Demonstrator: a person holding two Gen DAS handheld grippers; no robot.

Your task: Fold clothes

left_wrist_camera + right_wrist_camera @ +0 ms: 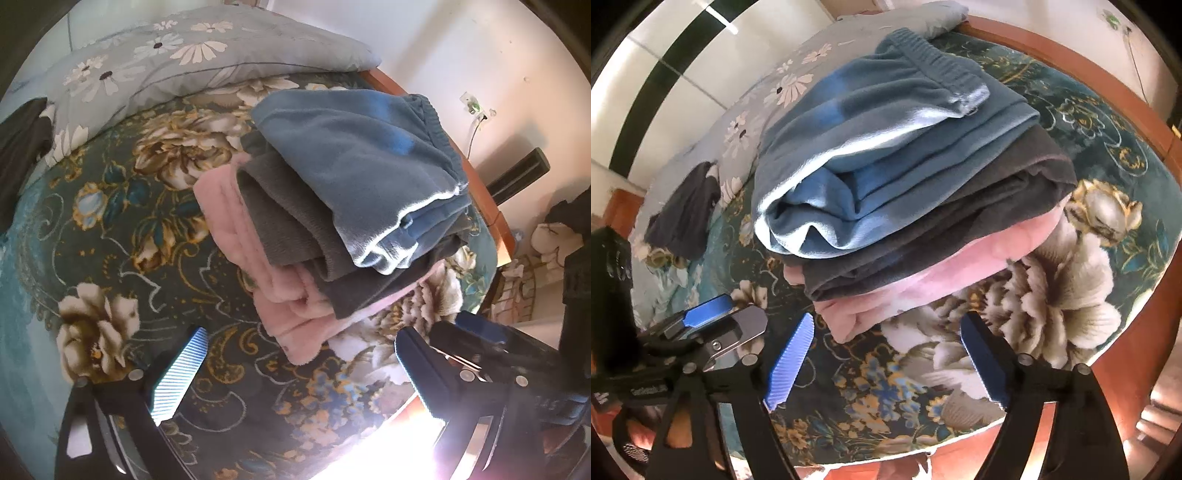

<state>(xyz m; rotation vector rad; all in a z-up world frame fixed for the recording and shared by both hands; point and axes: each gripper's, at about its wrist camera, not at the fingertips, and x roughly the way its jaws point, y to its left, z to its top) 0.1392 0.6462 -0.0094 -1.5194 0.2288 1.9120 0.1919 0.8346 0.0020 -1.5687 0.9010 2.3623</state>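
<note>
A stack of three folded garments lies on the floral bedspread (110,229): blue fleece trousers (354,158) on top, a dark grey garment (291,225) under them, a pink one (280,314) at the bottom. The stack also shows in the right wrist view: blue (886,155), grey (942,236), pink (923,288). My left gripper (299,339) is open and empty, just in front of the pink garment's edge. My right gripper (886,325) is open and empty, close in front of the stack. A loose dark garment (683,210) lies further back on the bed.
A pillow with a daisy print (177,59) lies at the head of the bed. The wooden bed frame (476,177) runs along the right edge, with the wall and a black object (517,177) beyond. The other gripper's body (701,332) shows at the left.
</note>
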